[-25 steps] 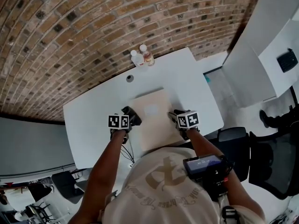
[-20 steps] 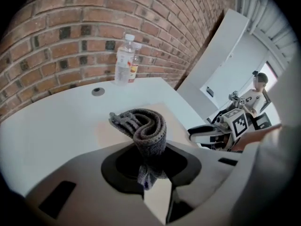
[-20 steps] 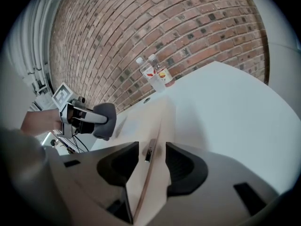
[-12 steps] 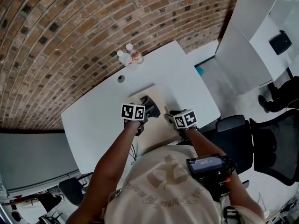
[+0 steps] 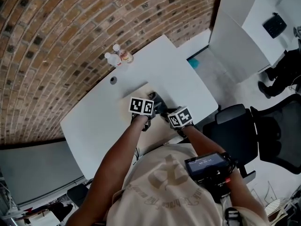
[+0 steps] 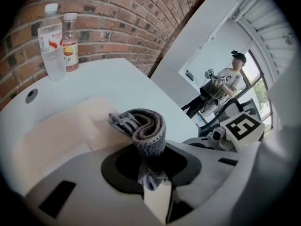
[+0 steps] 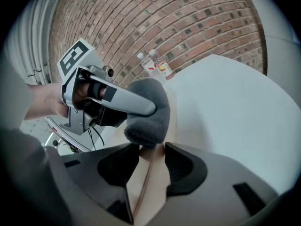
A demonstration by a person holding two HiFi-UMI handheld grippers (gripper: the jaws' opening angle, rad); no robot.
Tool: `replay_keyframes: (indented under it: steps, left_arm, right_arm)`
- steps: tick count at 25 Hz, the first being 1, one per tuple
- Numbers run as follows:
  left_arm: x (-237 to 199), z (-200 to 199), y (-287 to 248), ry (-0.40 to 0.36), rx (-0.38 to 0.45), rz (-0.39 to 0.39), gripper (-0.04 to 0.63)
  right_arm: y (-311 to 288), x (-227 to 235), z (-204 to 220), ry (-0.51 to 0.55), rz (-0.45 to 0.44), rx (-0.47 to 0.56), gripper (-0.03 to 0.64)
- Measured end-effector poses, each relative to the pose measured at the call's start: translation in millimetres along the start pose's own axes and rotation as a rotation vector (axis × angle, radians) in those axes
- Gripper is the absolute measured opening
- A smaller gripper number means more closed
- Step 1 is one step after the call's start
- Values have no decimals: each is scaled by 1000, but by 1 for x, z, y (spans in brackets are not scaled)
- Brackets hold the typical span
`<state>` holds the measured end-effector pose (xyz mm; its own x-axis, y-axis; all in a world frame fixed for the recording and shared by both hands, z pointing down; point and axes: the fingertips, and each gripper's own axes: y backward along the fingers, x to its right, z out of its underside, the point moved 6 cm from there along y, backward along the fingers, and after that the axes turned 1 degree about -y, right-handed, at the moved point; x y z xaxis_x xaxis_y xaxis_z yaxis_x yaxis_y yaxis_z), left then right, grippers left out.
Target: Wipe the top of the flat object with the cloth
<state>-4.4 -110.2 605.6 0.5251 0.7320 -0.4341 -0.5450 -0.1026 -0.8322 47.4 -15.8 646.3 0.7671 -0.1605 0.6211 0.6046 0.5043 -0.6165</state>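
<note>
A flat beige board [image 5: 140, 92] lies on the white table [image 5: 94, 121]. My left gripper [image 5: 151, 109] is shut on a folded grey cloth [image 6: 141, 126], which sticks out past the jaws [image 6: 148, 167] over the board [image 6: 61, 131]. The cloth [image 7: 148, 112] hangs just in front of my right gripper [image 7: 149, 152]. That gripper [image 5: 168, 114] grips the board's near right edge [image 7: 149, 182]; the beige edge fills the gap between its jaws, which have just closed slightly. The two grippers sit close together.
Two plastic bottles [image 5: 117, 56] stand at the table's far edge by the brick wall, with a round cable hole [image 5: 113, 80] near them. A dark office chair [image 5: 230, 121] is at the table's right. A person [image 6: 225, 79] stands far off.
My left gripper has swept the cloth to the right across the board, from its left side up to the right gripper. The right gripper stays at the board's edge.
</note>
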Motion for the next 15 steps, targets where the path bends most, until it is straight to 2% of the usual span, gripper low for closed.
replay_keyframes:
  steps: [8,12,15]
  left_arm:
    - [-21,25,21,-7,-36,-73,106]
    - [-36,48,40,-49,-65,-133,106]
    - [-53,66,56,-22,-57,-162,106]
  right_arm:
    - [3,0,3,21,20,1,183]
    - [3,2,4,11,18,1,183]
    - [3,3,4,13,21,-2,181]
